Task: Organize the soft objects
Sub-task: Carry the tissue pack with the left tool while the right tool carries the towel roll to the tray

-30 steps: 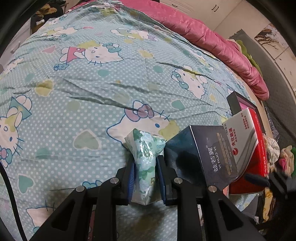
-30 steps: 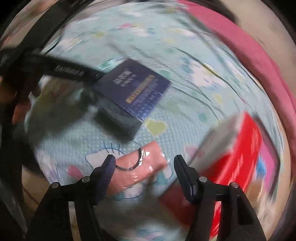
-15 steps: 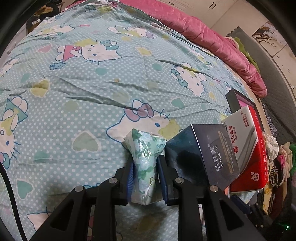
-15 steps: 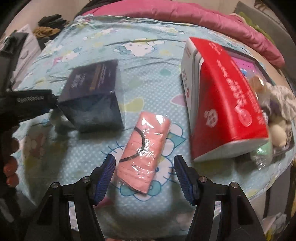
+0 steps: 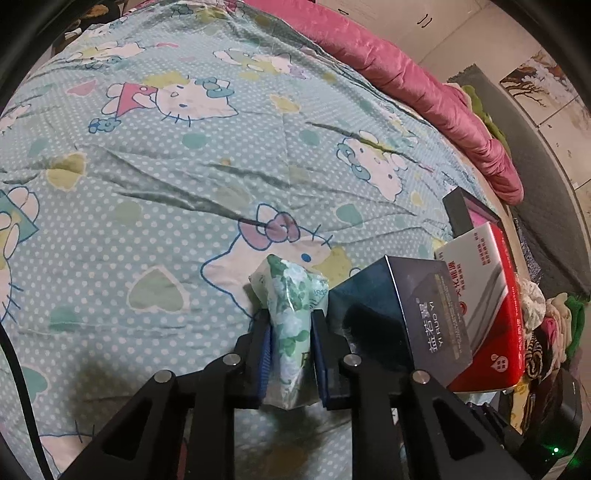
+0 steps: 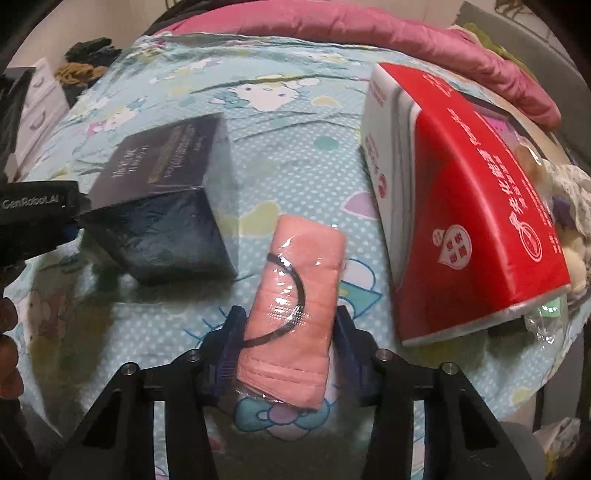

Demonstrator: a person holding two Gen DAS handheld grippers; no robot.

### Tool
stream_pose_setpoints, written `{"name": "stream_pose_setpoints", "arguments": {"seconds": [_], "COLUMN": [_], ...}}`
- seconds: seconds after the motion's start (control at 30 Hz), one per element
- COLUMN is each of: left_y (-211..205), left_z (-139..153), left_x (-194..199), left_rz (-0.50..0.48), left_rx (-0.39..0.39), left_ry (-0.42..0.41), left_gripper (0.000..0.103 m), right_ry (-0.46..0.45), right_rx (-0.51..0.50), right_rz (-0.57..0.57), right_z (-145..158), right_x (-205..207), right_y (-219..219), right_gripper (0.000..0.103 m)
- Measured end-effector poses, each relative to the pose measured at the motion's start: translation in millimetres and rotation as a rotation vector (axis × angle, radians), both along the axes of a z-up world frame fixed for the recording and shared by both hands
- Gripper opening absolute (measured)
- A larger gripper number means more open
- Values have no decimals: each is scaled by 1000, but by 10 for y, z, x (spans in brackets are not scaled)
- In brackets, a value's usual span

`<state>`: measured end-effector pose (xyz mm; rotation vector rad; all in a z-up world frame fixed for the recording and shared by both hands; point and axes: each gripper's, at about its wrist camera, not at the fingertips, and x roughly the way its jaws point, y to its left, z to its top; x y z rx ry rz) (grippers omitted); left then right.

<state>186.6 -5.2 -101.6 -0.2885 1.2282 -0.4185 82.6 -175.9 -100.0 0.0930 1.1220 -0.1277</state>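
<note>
Pink mask pack (image 6: 295, 310) lengthwise betw. fingers.

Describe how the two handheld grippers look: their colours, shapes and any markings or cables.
Both the left gripper and the right gripper have matte black angular arms with triangular cut-outs and silver round bolts. Their fingers carry dark blue ribbed pads. A black cable runs beside the left one. In the right wrist view, the left unit's black body bears white "GenRobot.AI" lettering.

Spreading across the bed (image 5: 155, 192), a pale blue cartoon-cat sheet, lying creased. Bunching along its far edge, a pink quilt (image 5: 424, 99). Running beyond that, a dark grey headboard (image 5: 524, 147) and pale wall panels (image 5: 436, 33). Standing at far left, white drawers (image 6: 37, 99). Glowing dim and warm, indoor light.
</note>
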Motion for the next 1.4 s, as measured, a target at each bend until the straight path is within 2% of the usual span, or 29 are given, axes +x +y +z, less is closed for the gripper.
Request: {"name": "stream_pose_setpoints", "arguments": {"seconds": [0.17, 0.23, 0.3, 0.43, 0.67, 1.0, 1.4], "left_y": [60, 78, 97, 143, 119, -352, -1082], "left_z": [149, 256, 415, 702, 1201, 1700, 2057], "left_x": [-111, -169, -255, -419, -727, -1107, -1444], "left_rz": [19, 24, 29, 25, 12, -51, -152], "left_rx": [-7, 18, 83, 127, 153, 174, 171], "left_ry": [-26, -52, -90, -143, -224, -311, -385], "left_gripper": [19, 19, 19, 20, 20, 20, 20], "right_ry": [-53, -79, -100, -142, -227, -346, -408], "right_rx": [3, 8, 16, 37, 76, 81, 76], "right_rz": [68, 84, 94, 106, 119, 103, 46], "right_z": [159, 263, 356, 549, 1015, 1656, 2029], "right_x": [-46, -82, -111, -159, -315, -673, -1030], "right_y": [43, 41, 33, 4, -151, -501, -1089], "right_gripper": [45, 45, 45, 45, 45, 45, 45]}}
